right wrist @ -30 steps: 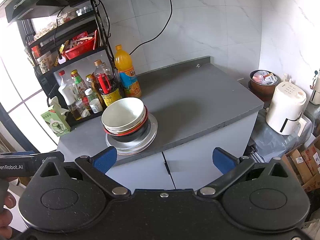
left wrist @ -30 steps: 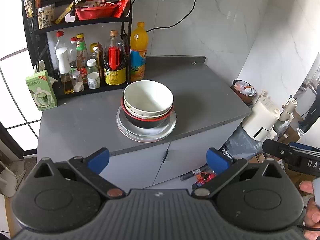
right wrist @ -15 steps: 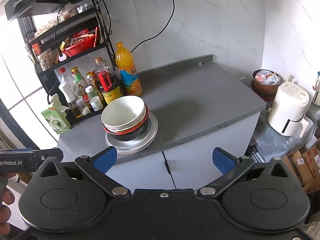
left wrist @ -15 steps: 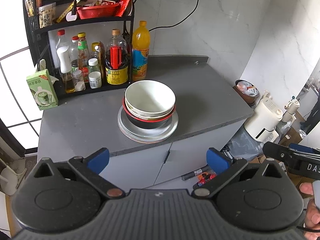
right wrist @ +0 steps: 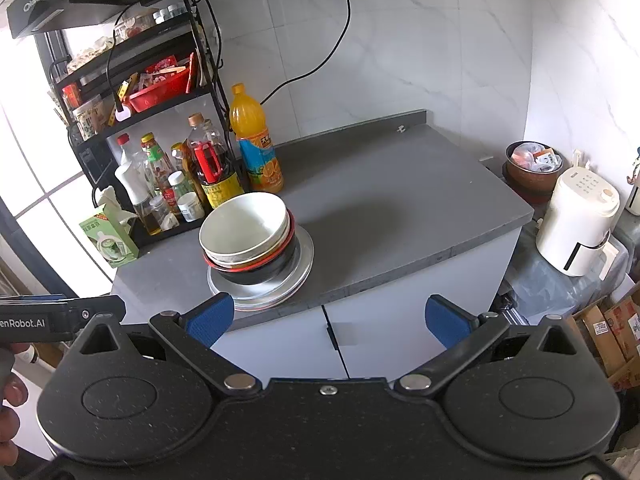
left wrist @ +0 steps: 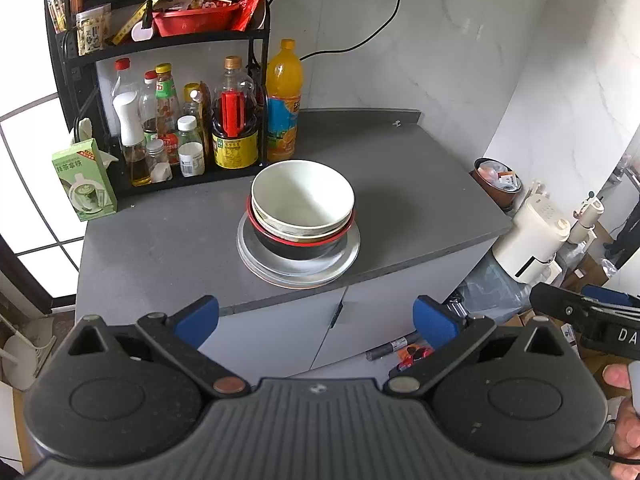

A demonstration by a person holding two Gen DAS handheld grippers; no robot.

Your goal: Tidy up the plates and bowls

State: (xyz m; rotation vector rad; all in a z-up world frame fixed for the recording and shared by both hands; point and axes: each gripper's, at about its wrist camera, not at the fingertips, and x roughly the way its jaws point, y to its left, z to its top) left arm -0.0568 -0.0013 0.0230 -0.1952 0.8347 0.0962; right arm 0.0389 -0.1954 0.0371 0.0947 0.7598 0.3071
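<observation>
A stack of dishes stands near the front edge of the grey counter (left wrist: pixel 400 168) (right wrist: pixel 400 208). On top is a white bowl (left wrist: pixel 303 196) (right wrist: pixel 244 227), nested in a black bowl with a red rim (left wrist: pixel 296 246) (right wrist: pixel 264 270), all resting on flat silver plates (left wrist: pixel 298 270) (right wrist: pixel 280 292). My left gripper (left wrist: pixel 316 318) is open and empty, held back from the counter in front of the cabinet. My right gripper (right wrist: pixel 328 318) is likewise open and empty, below the counter edge. Neither touches the stack.
A black rack (left wrist: pixel 160 44) with bottles and a red basket fills the counter's back left; an orange juice bottle (left wrist: pixel 283 100) (right wrist: pixel 256 140) stands behind the stack. A green carton (left wrist: pixel 84 180) sits at left. A white appliance (right wrist: pixel 576 216) and cardboard boxes (right wrist: pixel 604 332) stand right of the cabinet.
Both views have drifted slightly closer to the counter, so the stack sits a little larger and higher. The dishes have not moved and both grippers stay open.
</observation>
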